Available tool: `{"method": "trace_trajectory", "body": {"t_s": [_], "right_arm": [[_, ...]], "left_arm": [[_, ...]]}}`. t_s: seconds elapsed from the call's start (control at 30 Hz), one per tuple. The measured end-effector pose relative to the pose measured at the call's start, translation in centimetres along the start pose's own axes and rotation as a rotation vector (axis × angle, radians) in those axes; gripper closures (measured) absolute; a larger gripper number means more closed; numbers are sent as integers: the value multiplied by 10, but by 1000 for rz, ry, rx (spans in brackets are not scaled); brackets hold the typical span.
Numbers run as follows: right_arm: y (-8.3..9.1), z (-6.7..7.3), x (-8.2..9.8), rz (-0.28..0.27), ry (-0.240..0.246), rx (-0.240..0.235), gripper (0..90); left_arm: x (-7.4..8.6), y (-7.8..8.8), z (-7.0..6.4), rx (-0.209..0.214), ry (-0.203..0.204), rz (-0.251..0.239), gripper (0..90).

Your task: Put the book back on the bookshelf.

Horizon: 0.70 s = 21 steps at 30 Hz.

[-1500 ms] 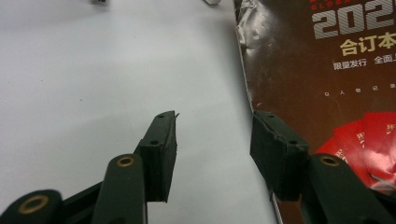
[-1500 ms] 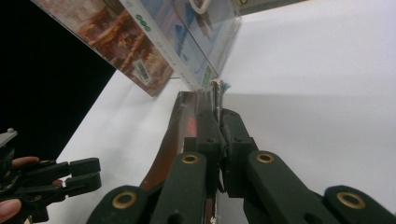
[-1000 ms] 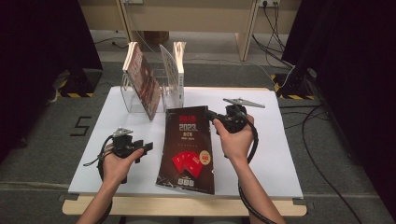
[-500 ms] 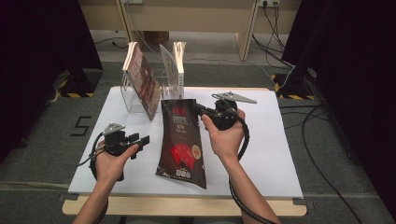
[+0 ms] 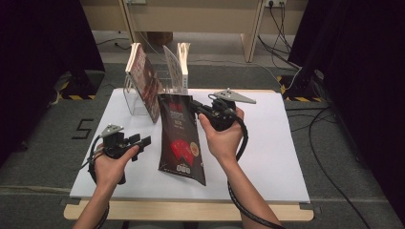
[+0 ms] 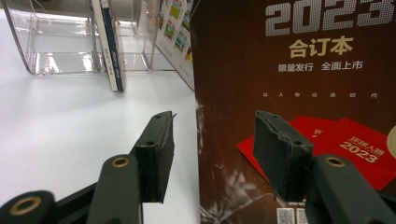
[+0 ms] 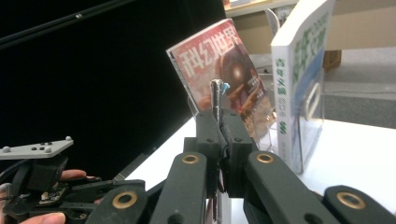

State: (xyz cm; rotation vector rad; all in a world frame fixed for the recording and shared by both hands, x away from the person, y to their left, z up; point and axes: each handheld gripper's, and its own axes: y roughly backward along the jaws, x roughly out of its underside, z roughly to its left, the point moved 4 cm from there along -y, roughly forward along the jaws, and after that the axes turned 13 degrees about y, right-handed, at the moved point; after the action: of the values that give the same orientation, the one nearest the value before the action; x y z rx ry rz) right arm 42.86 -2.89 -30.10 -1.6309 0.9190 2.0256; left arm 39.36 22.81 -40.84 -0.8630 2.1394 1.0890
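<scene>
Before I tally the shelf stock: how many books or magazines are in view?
3. A dark 2023 volume is held by the right tongs; a reddish magazine leans in the clear rack; a white book stands in its right slot. More may hide behind.

The right gripper (image 5: 195, 108) is raised ahead of the right hand (image 5: 223, 138), forearm angled up from the bottom edge, its jaws clamped tight. The left gripper (image 5: 144, 140) sits lower in the left hand (image 5: 111, 164), its jaws just opened and spread wide, nothing pressed between them.
</scene>
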Motion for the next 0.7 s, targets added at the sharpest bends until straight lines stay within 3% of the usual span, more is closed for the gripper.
{"method": "trace_trajectory", "body": {"t_s": [0.7], "right_arm": [[-23,18,-23,-78,36,1,878]], "left_arm": [[-5,6,-4,16,0,-52,424]]}}
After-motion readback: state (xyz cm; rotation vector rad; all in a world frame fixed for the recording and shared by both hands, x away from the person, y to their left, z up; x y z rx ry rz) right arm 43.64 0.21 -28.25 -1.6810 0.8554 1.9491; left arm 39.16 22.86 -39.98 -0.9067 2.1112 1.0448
